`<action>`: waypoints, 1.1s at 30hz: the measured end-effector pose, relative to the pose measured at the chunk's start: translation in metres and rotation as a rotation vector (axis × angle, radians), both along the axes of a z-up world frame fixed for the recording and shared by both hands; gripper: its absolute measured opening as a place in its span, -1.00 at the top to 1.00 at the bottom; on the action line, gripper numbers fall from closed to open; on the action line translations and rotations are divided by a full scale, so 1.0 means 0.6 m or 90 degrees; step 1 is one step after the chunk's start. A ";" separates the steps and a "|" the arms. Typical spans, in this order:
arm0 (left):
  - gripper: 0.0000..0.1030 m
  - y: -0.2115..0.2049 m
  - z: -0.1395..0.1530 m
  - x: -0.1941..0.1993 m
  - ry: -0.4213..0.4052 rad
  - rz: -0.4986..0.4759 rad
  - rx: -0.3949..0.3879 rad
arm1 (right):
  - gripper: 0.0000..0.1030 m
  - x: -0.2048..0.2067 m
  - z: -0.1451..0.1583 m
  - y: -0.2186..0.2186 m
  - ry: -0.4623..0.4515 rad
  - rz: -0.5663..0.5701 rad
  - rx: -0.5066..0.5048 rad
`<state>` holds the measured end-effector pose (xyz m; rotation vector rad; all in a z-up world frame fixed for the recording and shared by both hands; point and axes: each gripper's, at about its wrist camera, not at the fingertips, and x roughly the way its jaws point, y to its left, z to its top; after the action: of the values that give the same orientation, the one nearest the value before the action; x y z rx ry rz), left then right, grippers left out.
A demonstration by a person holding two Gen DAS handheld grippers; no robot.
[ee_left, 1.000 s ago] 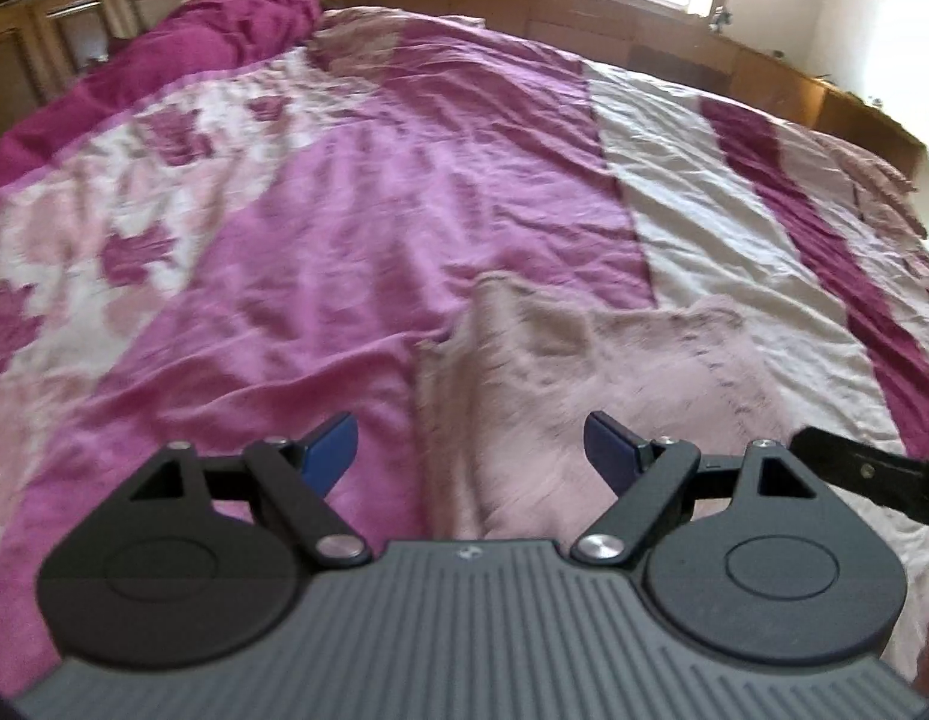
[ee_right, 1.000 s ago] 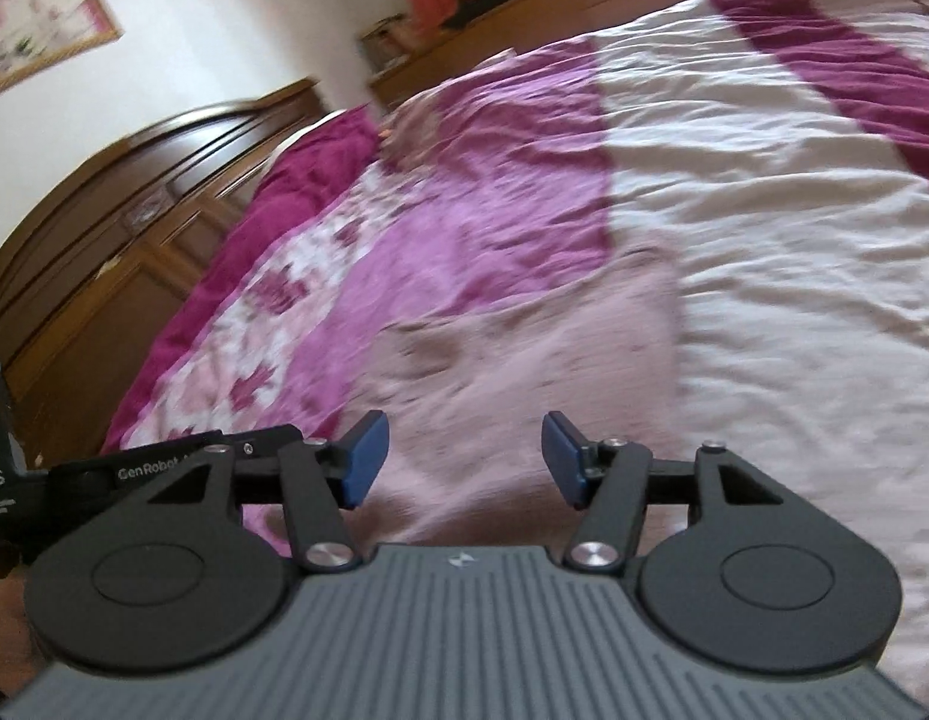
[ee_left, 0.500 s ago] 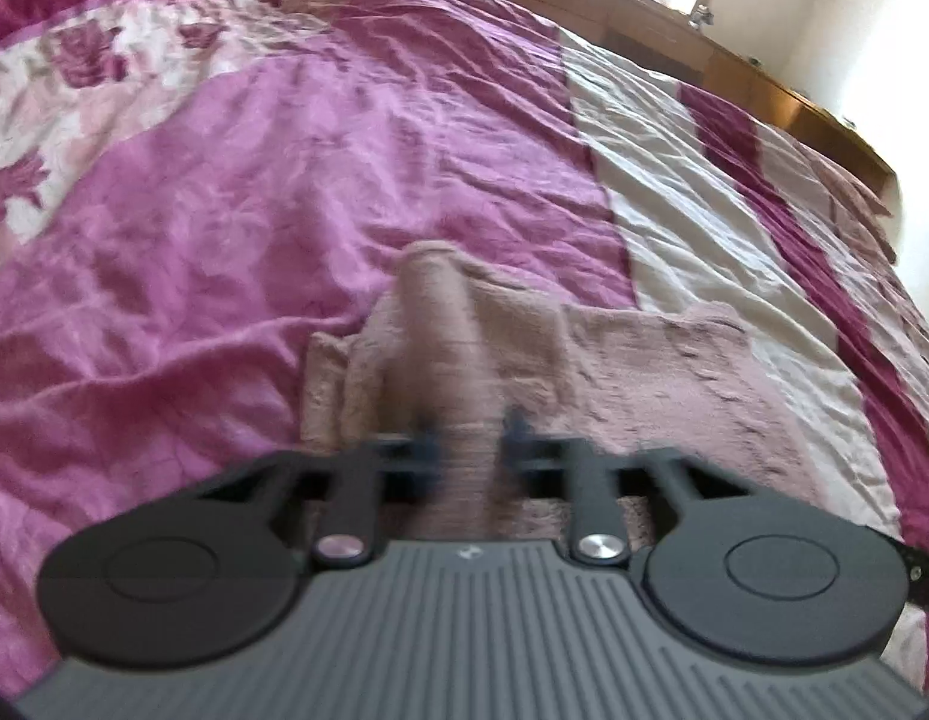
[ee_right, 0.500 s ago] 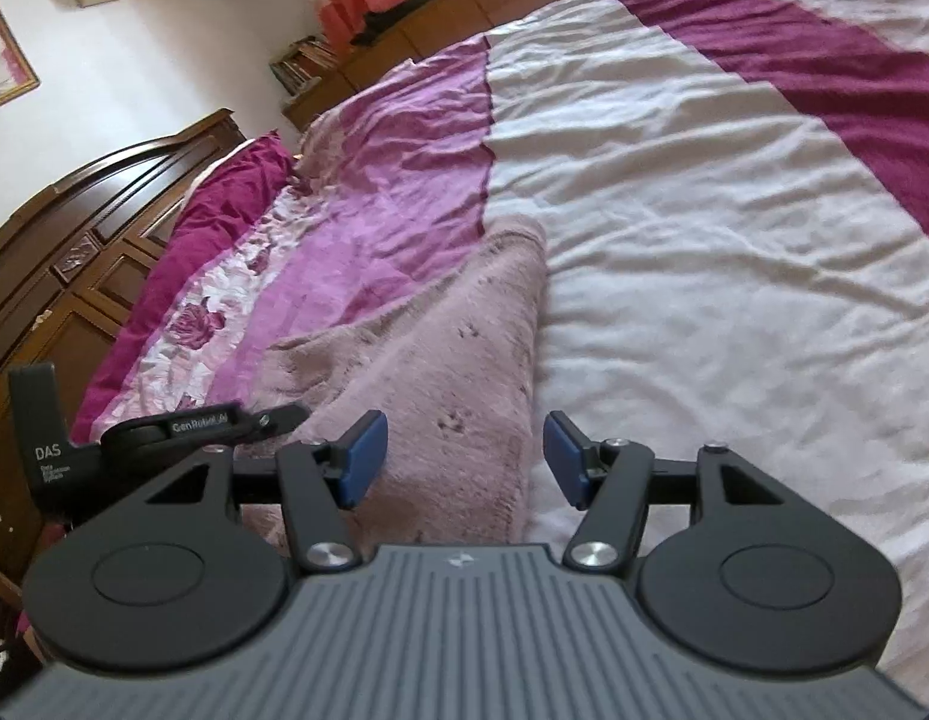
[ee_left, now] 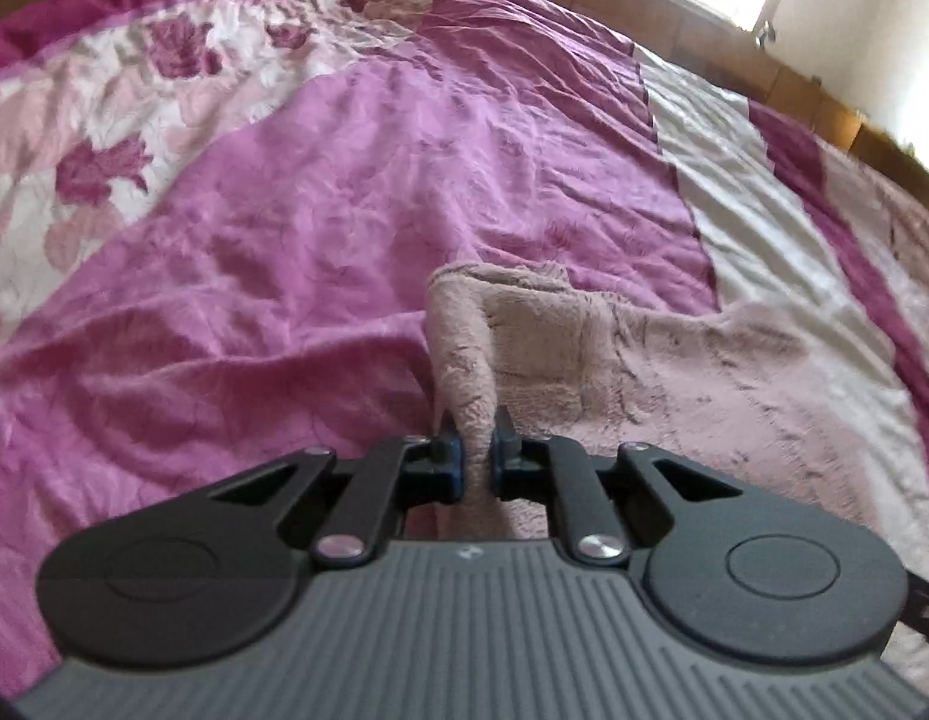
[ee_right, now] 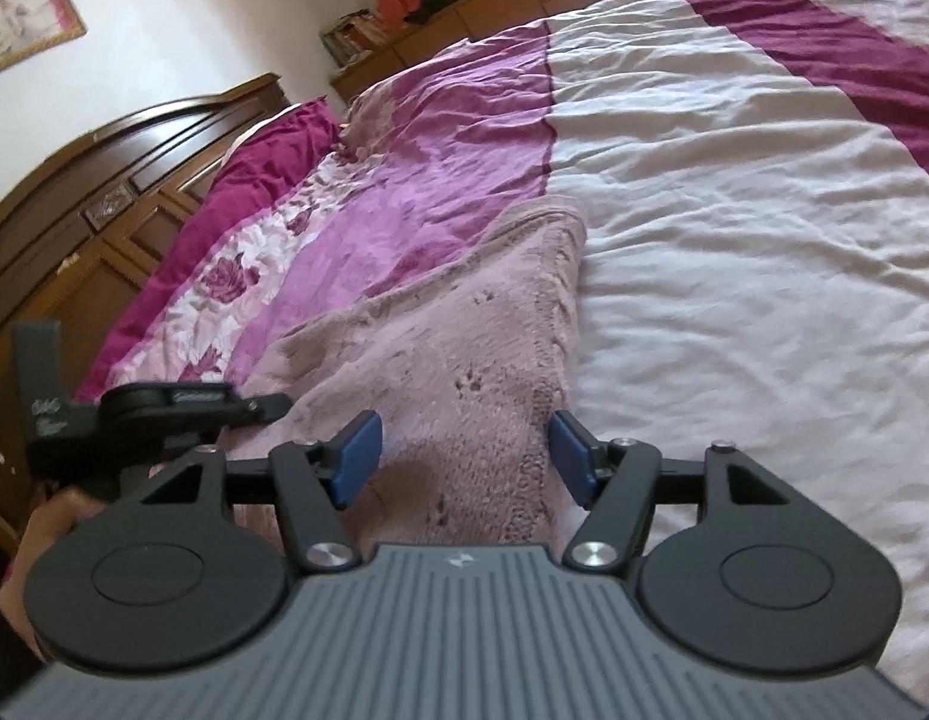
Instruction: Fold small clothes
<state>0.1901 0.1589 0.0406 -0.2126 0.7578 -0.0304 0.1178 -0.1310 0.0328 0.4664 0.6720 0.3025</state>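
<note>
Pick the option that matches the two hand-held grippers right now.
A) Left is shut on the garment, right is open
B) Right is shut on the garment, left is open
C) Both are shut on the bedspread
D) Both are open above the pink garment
A: the left hand-held gripper pinches a raised fold of the pink garment between its pads, while the right hand-held gripper stands wide open over it.

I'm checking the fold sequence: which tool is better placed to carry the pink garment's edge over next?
Left. The left tool is shut on the pink garment, its edge lifted. The right tool is open over the cloth, holding nothing.
</note>
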 end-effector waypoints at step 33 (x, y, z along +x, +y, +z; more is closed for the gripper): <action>-0.46 0.029 0.000 -0.082 0.094 -0.004 -0.115 | -0.72 0.027 -0.009 -0.046 0.061 0.017 0.087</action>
<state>0.1409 0.1766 0.0409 -0.3879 0.9041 -0.0911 0.1341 -0.1589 0.0276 0.6050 0.7547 0.3543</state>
